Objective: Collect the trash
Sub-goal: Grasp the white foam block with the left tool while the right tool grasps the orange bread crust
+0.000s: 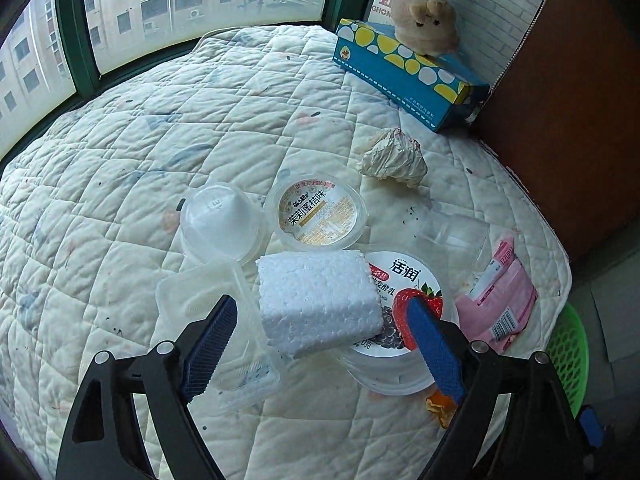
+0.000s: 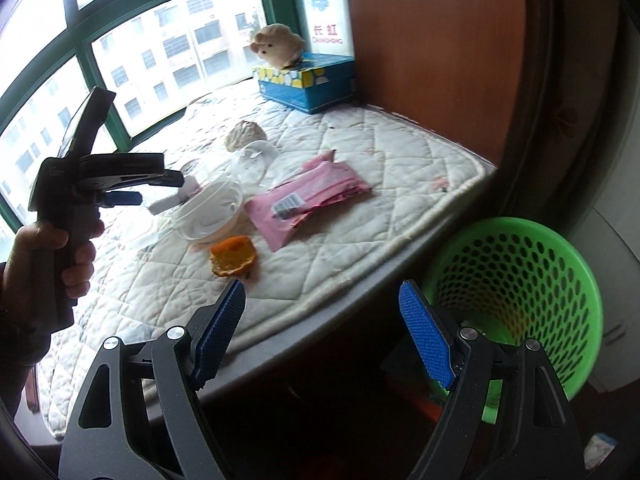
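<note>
Quilted mattress (image 1: 160, 128) (trash-strewn), green-framed window (image 1: 72, 40)

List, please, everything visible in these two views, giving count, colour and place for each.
Quilted pad: one, white, by the window.
Foam block: one, white, atop the strawberry yogurt tub.
Clear plastic containers: several, around the foam.
Jelly cup: one, orange-labelled, behind the foam.
Crumpled paper: one, off-white, farther back.
Wrapper: one, pink, right.
Orange peel: one, near edge.
Tissue box: one, blue, corner; plush toy on top.
Basket: one, green, beside the pad.
Left gripper: open, over the foam.
Right gripper: open, empty.
</note>
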{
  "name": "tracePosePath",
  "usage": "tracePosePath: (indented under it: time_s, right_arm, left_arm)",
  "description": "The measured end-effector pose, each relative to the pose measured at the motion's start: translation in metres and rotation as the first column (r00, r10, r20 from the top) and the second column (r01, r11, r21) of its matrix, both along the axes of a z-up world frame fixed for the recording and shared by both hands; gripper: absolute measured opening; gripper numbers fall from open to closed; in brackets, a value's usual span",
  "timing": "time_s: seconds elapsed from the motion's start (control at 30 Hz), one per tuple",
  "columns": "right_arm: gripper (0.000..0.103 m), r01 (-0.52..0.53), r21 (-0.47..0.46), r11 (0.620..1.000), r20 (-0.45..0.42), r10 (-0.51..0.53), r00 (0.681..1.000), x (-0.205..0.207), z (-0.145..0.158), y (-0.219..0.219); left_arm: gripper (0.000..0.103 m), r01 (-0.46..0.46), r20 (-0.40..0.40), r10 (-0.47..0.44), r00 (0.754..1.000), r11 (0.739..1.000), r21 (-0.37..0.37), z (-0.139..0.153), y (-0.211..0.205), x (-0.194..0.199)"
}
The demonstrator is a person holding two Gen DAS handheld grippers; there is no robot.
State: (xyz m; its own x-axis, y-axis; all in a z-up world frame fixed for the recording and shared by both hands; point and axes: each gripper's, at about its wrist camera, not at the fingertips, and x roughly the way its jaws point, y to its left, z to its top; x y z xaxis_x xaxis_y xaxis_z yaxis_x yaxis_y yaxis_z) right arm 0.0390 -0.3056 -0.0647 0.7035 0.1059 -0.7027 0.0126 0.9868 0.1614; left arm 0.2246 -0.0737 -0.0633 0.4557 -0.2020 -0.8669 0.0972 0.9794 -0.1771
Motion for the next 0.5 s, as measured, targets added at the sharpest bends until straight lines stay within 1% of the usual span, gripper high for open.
tracePosePath:
  time_s: [0.07, 0.13, 0.27, 0.5]
  right_arm:
    - [0.079, -0.014, 0.002, 1.0, -0.002, 0.014, 1.0, 0.004, -0.001, 0.006]
    - [0.079, -0.027, 0.005, 1.0, -0.005, 0.027, 1.0, 0.008, -0.002, 0.012]
    - [0.079, -0.054, 0.002, 0.999, -0.01, 0.054, 0.999, 0.014, -0.004, 0.024]
    - [0.079, -0.087, -0.002, 0.996, -0.021, 0.087, 0.996, 0.028, -0.011, 0.038]
  left_arm:
    - [0.077, 0.002, -0.01, -0.003, 1.0, 1.0, -0.017, -0.002, 0.001, 0.001]
    - [0.076, 0.005, -0.013, -0.006, 1.0, 1.0, -0.025, -0.004, 0.0, 0.003]
    - [0.064, 0.019, -0.024, -0.02, 1.0, 0.999, -0.051, -0.007, -0.001, 0.004]
    - [0.062, 0.035, 0.011, -0.034, 0.999, 0.997, -0.066, 0.001, -0.001, -0.003]
